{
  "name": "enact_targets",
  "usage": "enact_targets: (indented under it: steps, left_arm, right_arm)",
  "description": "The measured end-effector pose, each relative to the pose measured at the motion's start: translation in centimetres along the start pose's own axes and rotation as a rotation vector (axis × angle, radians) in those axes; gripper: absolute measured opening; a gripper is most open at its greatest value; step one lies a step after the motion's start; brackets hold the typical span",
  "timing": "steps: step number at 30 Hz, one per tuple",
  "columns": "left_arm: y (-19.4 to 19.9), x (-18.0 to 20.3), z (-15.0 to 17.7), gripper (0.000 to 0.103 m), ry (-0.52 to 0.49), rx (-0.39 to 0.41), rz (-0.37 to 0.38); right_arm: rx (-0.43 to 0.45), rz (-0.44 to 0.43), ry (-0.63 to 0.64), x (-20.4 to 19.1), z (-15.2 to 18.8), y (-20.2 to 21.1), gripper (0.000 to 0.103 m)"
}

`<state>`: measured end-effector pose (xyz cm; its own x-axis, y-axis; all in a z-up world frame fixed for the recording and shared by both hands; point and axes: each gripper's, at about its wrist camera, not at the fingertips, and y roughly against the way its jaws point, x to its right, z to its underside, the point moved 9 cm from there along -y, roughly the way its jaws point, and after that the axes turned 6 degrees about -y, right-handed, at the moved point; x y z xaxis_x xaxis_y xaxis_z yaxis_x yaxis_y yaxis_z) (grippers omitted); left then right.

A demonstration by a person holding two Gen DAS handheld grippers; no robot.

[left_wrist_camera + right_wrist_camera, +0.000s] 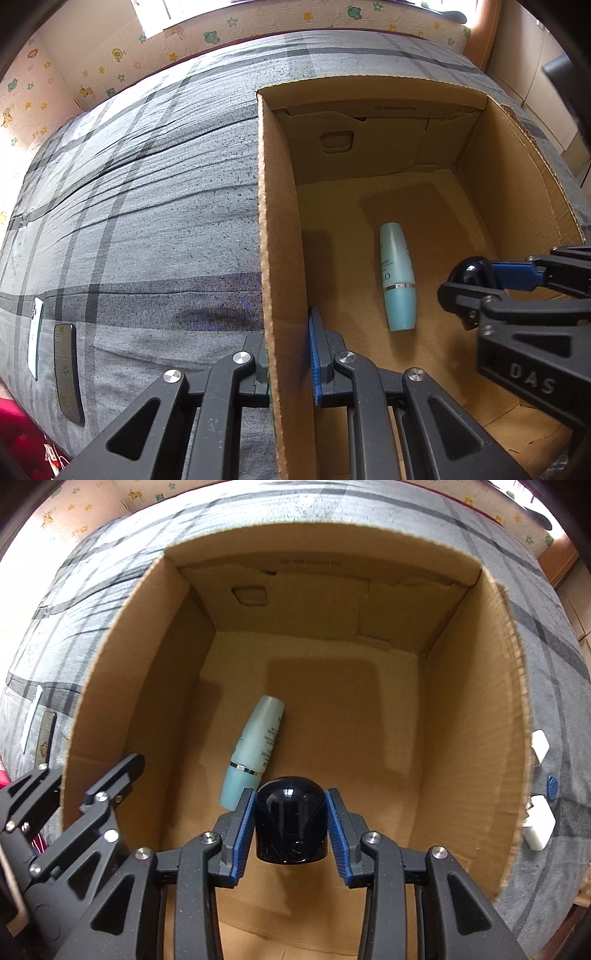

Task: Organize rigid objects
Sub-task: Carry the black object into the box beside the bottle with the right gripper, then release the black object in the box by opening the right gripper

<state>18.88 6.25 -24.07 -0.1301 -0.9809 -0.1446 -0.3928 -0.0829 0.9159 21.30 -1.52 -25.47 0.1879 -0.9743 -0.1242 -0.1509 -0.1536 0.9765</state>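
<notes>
An open cardboard box (280, 229) (476, 716) sits on a grey plaid bed. A light blue bottle (397, 275) (253, 747) lies on its floor. My right gripper (291, 823) is shut on a glossy dark blue round-topped jar (291, 819) and holds it inside the box, just above the floor near the bottle's base; it shows in the left wrist view (467, 275) too. My left gripper (288, 358) straddles the box's left wall, one finger outside and one inside, closed on the wall.
On the bed left of the box lie a white flat item (35, 338) (31, 720) and a dark flat item (66, 373) (46, 740). Right of the box lie two white plugs (539, 747) (537, 821) and a small blue object (551, 786).
</notes>
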Motion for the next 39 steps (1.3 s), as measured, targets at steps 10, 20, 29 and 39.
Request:
enact_targets:
  steps: [10,20,29,39]
  left_arm:
    - [0.0,-0.1,0.0,0.015,0.001,-0.001,0.001]
    - [0.0,0.0,-0.1,0.015,0.002,-0.001,0.0]
    - [0.0,0.0,0.0,0.015,0.002,0.0,-0.002]
    - [0.0,0.1,0.0,0.015,0.0,-0.001,-0.005]
  right_arm:
    - [-0.014,0.008,0.005,-0.1,-0.3,-1.5,0.041]
    - [0.005,0.005,0.005,0.2,-0.5,-0.4,0.048]
    - [0.056,-0.003,0.018,-0.1,0.0,2.5,0.05]
    - [0.147,0.029,0.05,0.5,0.0,7.1,0.072]
